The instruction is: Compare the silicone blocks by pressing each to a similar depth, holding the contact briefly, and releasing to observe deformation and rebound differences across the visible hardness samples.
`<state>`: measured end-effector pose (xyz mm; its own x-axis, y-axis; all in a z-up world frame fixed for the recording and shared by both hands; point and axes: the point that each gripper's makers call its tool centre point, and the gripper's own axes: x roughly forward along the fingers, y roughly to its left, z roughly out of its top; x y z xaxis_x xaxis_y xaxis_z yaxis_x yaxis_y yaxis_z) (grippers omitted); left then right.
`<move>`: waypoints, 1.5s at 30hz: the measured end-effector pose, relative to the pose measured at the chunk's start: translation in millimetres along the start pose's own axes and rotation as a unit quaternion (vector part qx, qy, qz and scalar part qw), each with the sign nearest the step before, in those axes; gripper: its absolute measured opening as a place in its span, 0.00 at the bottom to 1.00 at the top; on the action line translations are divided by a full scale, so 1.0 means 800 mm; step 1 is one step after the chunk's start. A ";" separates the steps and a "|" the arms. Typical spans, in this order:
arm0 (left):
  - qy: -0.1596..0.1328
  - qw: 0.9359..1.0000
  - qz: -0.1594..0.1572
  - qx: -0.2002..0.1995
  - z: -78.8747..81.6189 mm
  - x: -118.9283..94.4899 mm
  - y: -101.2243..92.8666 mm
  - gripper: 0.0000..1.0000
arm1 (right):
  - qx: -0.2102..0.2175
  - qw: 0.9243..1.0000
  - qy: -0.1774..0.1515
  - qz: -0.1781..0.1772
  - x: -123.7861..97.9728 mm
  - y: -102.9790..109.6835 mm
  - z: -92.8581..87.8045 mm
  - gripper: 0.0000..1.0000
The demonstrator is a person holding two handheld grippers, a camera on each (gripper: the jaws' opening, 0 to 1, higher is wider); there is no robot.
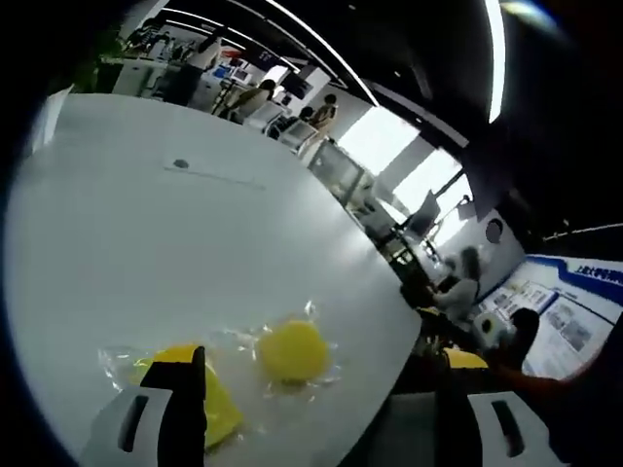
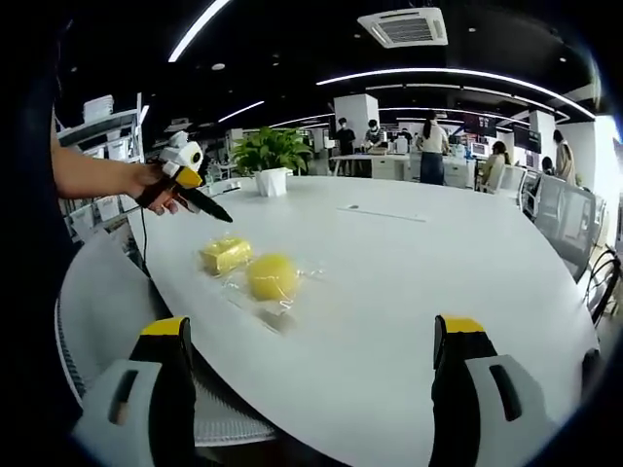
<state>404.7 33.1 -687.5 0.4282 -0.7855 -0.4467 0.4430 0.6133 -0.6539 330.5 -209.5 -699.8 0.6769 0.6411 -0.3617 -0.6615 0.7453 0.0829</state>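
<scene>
Two yellow samples, a round block and a squarer block, lie in loose clear wrap near the left edge of the white worktop. The left gripper hovers above them, fingers apparently closed (hard to be sure); the right gripper gapes open, well back. A press could skid on the slippery wrap, pushing a block off the edge.

Open office: round white table, potted plant, ceiling light strips.

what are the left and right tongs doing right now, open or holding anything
Left tongs: open, holding nothing, above the yellow blocks.
Right tongs: open, holding nothing.
</scene>
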 end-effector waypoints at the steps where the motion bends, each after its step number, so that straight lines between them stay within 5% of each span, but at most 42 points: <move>1: 0.000 1.000 -0.005 -0.012 -0.001 0.006 0.001 1.00 | 0.000 1.000 -0.001 -0.001 0.000 0.000 0.000 0.97; 9: 0.008 0.995 -0.037 -0.091 -0.001 0.037 -0.002 0.98 | 0.005 1.000 -0.001 -0.008 -0.008 0.002 -0.004 0.97; 20: 0.036 0.992 -0.007 -0.121 -0.017 0.070 0.019 0.95 | 0.019 1.000 -0.014 -0.010 -0.010 0.006 0.003 0.96; 23: 0.061 0.984 -0.024 -0.167 -0.028 0.077 0.014 0.87 | 0.017 1.000 -0.010 -0.007 -0.009 0.008 0.003 0.96; 29: 0.068 0.985 -0.003 -0.160 -0.028 0.082 0.031 0.81 | 0.012 1.000 -0.011 -0.008 -0.011 0.009 0.005 0.96; 45: 0.085 0.983 0.001 -0.165 -0.035 0.068 0.023 0.81 | 0.008 1.000 -0.008 -0.002 -0.008 0.014 0.006 0.96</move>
<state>414.2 -0.9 -741.2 0.2794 -0.8033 -0.5259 0.1514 0.5778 -0.8020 320.4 -204.2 -692.0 0.6850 0.6403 -0.3475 -0.6535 0.7509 0.0953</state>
